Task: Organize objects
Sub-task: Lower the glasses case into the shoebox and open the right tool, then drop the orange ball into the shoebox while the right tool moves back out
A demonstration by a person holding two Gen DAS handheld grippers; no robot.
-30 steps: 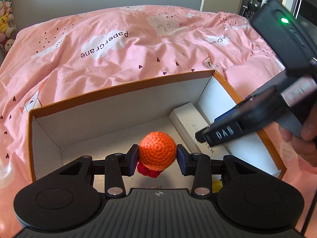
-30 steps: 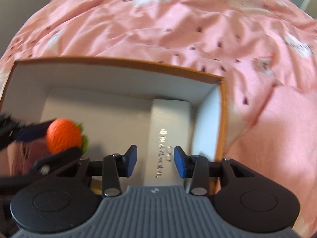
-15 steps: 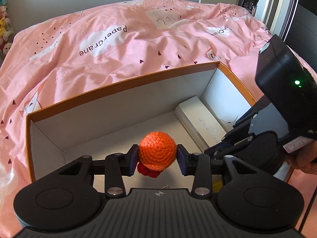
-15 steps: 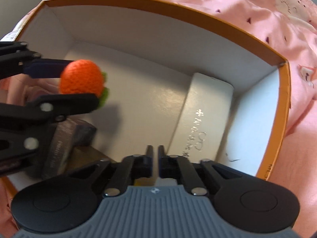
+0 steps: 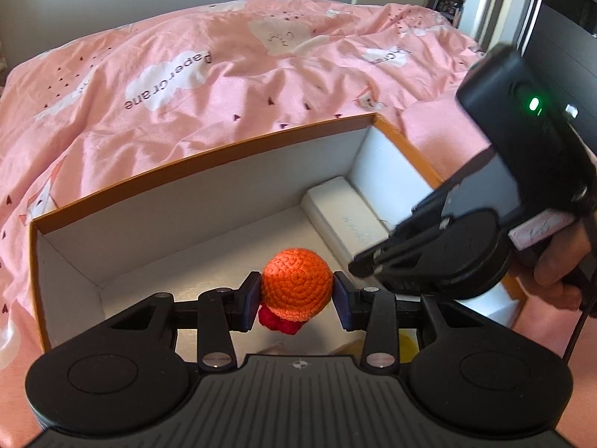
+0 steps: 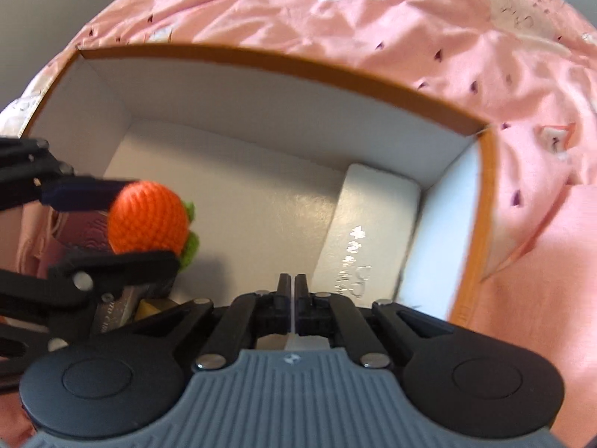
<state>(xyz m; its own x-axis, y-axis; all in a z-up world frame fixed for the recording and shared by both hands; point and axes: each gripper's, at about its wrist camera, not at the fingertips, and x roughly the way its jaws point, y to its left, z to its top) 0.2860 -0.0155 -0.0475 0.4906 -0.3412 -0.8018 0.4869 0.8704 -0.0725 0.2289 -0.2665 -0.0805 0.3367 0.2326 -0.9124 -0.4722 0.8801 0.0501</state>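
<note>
My left gripper [image 5: 296, 300] is shut on an orange crocheted ball [image 5: 296, 288] with a red bit beneath it, and holds it above the floor of an orange-rimmed white box [image 5: 209, 156]. In the right wrist view the ball [image 6: 147, 222] shows green leaves and hangs over the box's left part. My right gripper [image 6: 293, 291] is shut, with a thin white thing between its fingers that I cannot identify. It hovers over the box's near right side. A long white case [image 6: 367, 231] lies along the box's right wall; it also shows in the left wrist view [image 5: 347, 220].
The box sits on a bed with a pink quilt [image 5: 224, 74] printed with white clouds. Dark and yellow items [image 6: 149, 306] lie in the box's near left corner, partly hidden. A doorway [image 5: 485, 0] is at the far right.
My right gripper closed from open and has risen and pulled back over the box's right side. My left gripper stays shut on the ball over the box.
</note>
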